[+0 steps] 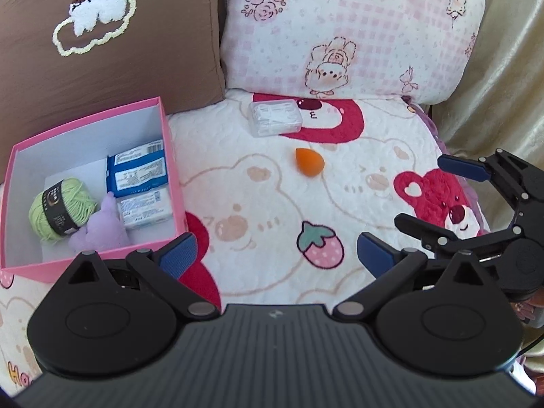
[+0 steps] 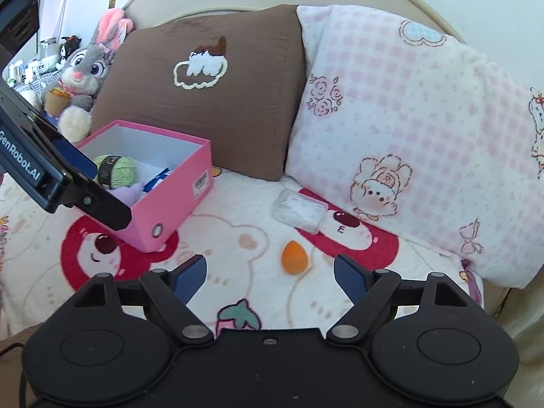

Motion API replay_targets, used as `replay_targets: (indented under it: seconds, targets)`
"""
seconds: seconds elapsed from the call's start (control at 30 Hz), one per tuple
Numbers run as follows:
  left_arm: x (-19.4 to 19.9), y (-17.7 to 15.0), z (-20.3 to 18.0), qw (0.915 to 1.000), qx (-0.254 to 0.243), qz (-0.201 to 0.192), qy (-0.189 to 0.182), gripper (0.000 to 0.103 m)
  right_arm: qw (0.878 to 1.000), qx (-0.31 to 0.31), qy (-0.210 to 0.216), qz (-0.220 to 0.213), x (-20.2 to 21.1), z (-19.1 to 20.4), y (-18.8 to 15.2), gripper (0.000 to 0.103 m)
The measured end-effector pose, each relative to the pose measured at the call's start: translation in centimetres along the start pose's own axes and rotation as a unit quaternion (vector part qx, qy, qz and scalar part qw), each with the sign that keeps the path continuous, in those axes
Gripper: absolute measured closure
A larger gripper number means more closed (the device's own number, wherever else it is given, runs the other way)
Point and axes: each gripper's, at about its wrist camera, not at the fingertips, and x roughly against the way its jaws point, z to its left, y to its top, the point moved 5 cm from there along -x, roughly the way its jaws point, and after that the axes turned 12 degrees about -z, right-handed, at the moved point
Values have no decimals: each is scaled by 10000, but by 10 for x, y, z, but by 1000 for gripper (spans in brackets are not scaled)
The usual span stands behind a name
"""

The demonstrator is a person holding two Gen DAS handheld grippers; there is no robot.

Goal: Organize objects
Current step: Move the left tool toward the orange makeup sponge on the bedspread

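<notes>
A pink box [image 1: 175,170] [image 2: 176,187] stands on the bed at the left. Inside it lie a green yarn ball [image 1: 59,209] [image 2: 117,170], a purple plush [image 1: 102,231], a blue tissue pack [image 1: 137,170] and a white pack [image 1: 144,209]. An orange sponge [image 1: 308,162] [image 2: 294,256] lies on the blanket, a clear plastic case [image 1: 275,117] [image 2: 299,210] just beyond it. My left gripper [image 1: 277,255] is open and empty, right of the box. My right gripper [image 2: 270,275] [image 1: 442,190] is open and empty, with the sponge just ahead between its fingers.
A brown pillow [image 1: 102,68] [image 2: 210,102] and a pink checked pillow [image 1: 357,34] [image 2: 425,136] lean behind. A grey rabbit plush [image 2: 81,81] sits left of the headboard. The cartoon blanket [image 1: 258,210] covers the bed. Cream fabric [image 1: 503,85] hangs at the right.
</notes>
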Motion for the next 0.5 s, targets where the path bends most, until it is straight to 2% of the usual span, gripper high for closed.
replay_targets:
  seconds: [0.2,0.4,0.5]
  targets:
    - [-27,3,-3,9995,-179,-247,-65,1,9999,-11,-123,41,-20,-7,-5,18]
    - [-63,3,0,9999,10,-140,-91,5,9997,163,-182,6,-45,-8,-19,18]
    - [-77,2,-2,9994,113,-328,-11,5,9995,250,-140,-153,-55,-9,-26,18]
